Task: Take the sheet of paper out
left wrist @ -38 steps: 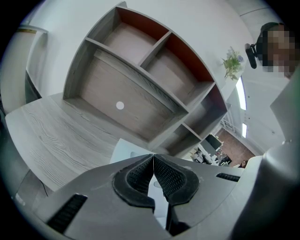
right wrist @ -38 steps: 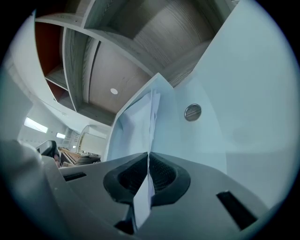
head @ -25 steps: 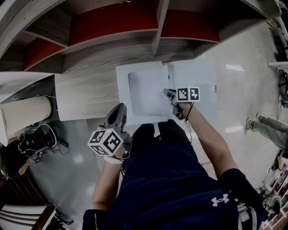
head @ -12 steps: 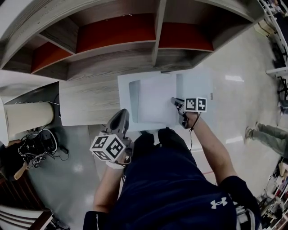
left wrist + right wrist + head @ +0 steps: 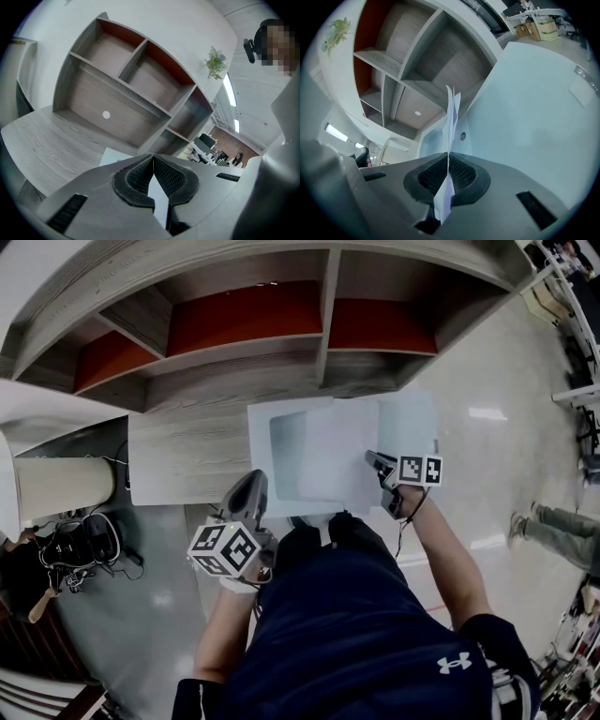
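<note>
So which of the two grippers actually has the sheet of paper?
The right gripper: its jaws pinch the sheet of paper by its edge. The left gripper is shut with nothing between its jaws.

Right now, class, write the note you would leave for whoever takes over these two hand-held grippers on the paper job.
Left hand-held gripper: shut, nothing between its pads, near the folder's near left corner.
Right hand-held gripper: shut on the right edge of the sheet of paper.
Things: the folder lies open on the wooden desk. The sheet lies over it and reaches onto the open flap at the right.
Done: sheet gripped and partly out.
Left: draw it fully clear of the folder. Steadying the folder with the left one would probably help.
</note>
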`<state>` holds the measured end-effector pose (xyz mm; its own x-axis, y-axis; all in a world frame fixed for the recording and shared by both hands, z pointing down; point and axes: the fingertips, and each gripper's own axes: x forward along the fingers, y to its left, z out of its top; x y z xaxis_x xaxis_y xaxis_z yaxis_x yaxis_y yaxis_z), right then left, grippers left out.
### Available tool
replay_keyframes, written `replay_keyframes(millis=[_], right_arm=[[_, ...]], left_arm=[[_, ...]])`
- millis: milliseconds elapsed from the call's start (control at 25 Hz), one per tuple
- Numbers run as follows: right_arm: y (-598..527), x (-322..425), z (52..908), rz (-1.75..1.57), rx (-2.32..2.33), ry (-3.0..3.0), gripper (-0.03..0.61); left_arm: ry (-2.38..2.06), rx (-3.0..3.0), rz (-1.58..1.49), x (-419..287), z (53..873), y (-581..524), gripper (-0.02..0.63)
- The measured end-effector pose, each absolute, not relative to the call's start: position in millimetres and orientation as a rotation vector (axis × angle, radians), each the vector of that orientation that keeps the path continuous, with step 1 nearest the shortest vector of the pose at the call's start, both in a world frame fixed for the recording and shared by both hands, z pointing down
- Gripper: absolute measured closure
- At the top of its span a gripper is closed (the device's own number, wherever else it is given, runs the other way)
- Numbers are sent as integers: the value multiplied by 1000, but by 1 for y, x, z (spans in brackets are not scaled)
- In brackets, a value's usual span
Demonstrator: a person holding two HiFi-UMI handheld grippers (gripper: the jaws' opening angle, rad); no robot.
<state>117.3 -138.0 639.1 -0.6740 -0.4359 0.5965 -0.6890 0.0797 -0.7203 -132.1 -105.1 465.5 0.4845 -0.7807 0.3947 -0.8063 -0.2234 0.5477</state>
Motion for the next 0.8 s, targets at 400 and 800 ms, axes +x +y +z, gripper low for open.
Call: replay_keyframes(millis=[400,800], right_arm=[[-127,123,595,1531,1166,-2203,562],[-118,127,562,1449,1215,-2248,563]], left_arm=[[-1310,2032,37,-132,456,-107,598],[-1310,2037,25,-133,456,-107,598]])
